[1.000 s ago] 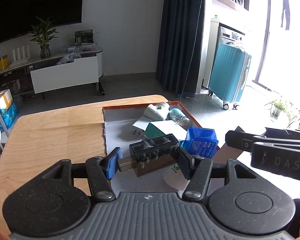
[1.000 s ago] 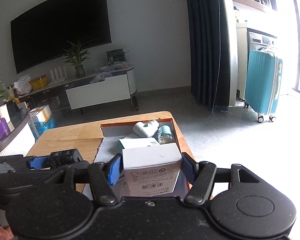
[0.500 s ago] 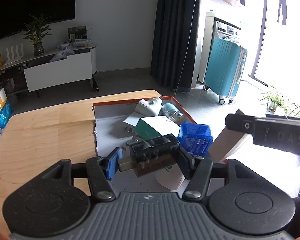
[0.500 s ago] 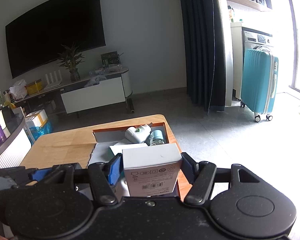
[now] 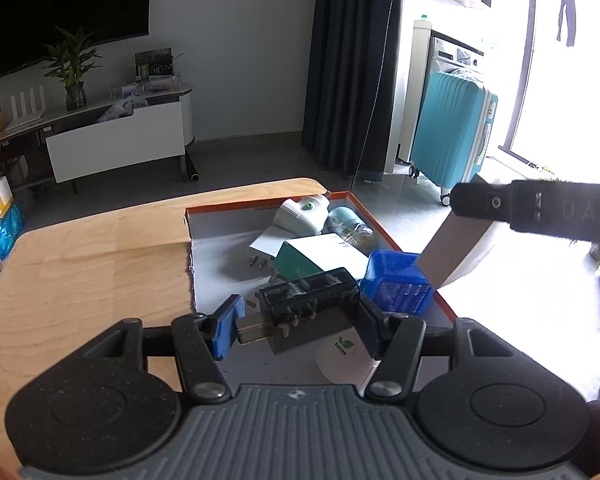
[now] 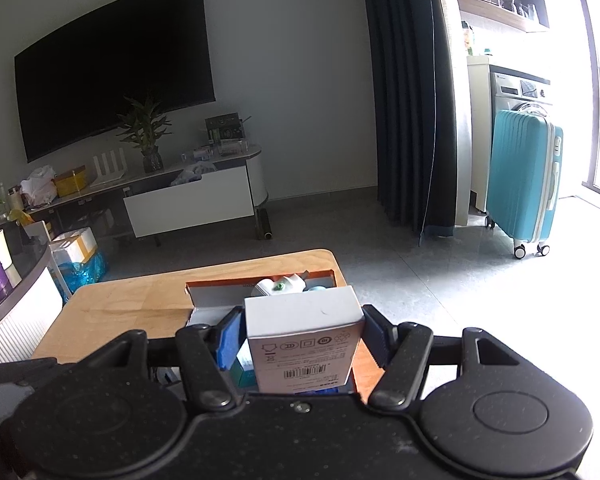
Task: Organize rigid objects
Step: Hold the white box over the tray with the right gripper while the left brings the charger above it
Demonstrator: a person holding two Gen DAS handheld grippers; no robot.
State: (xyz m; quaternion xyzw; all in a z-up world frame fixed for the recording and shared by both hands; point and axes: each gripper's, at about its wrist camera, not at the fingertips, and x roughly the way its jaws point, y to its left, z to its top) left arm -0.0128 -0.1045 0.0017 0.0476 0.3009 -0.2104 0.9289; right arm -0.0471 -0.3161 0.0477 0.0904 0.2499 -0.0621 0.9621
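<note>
My left gripper (image 5: 298,316) is shut on a black block with brass metal parts (image 5: 310,300), held over the near part of a shallow orange-rimmed cardboard tray (image 5: 384,232) on the wooden table (image 5: 100,260). In the tray lie a white device (image 5: 300,214), a glass jar (image 5: 350,228), a green-and-white box (image 5: 320,254) and a blue box (image 5: 396,282). My right gripper (image 6: 300,332) is shut on a white carton with a barcode (image 6: 304,340), held above the tray's near right side. In the left wrist view the carton (image 5: 456,248) hangs under a right finger (image 5: 520,210).
Small screws (image 5: 258,262) lie loose on the tray floor. A white round label with a green leaf (image 5: 342,354) sits at the tray's near end. Bare tabletop (image 6: 140,300) lies left of the tray. A teal suitcase (image 6: 524,184) stands on the floor beyond.
My right gripper has lifted the white carton up and back from the tray, which now looks smaller and farther in its view. The left gripper keeps its grip and has hardly moved.
</note>
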